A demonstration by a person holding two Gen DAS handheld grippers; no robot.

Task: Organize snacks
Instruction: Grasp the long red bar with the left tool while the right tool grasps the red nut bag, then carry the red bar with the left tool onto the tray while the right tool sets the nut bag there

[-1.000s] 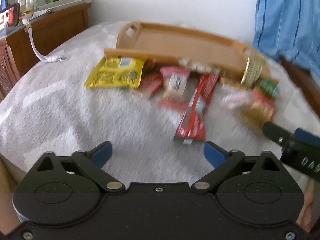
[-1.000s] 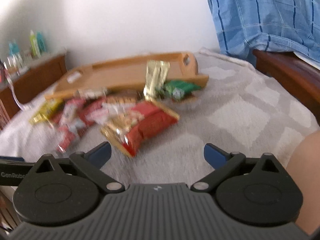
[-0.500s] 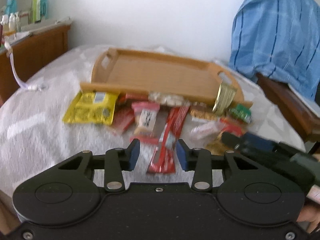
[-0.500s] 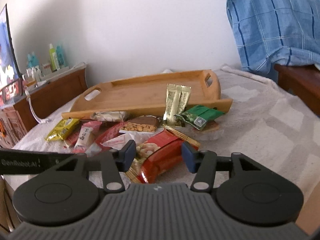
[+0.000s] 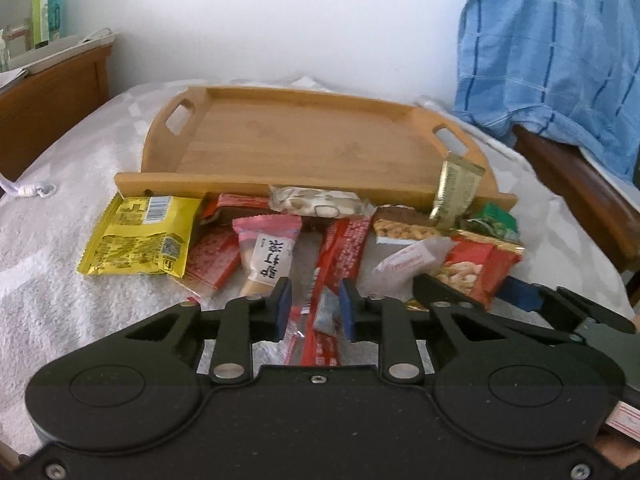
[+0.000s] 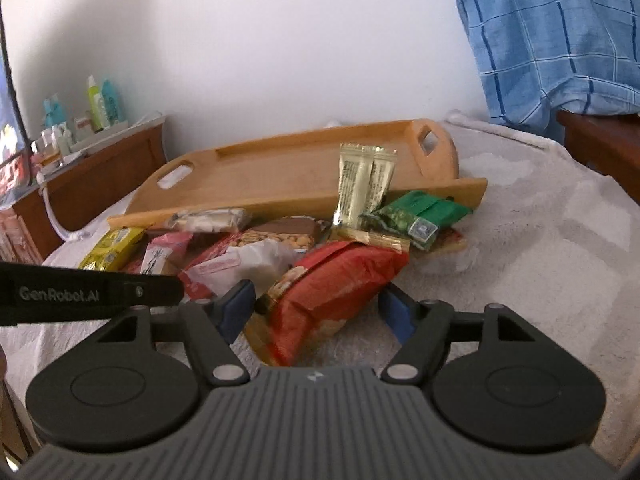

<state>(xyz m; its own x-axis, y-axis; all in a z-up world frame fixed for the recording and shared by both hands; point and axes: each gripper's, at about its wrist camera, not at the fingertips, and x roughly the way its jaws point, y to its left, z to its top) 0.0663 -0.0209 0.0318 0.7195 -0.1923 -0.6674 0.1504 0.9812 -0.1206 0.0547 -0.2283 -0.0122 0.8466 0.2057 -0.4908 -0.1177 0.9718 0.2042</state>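
Note:
A pile of snack packets lies on the grey blanket in front of an empty wooden tray. My left gripper is partly closed around the near end of a long red bar, its pads just beside it. My right gripper straddles a red peanut bag, jaws partly open with the pads at its sides. A yellow packet, a pink packet, a gold sachet and a green packet lie in the pile.
A wooden cabinet with bottles stands at the left. A blue checked cloth hangs over a wooden chair at the right. The tray also shows in the right wrist view. A white cord lies at the left.
Both grippers moved in low toward the pile. The left jaws narrowed from wide open around the red bar. The right jaws narrowed, then widened slightly around the red peanut bag.

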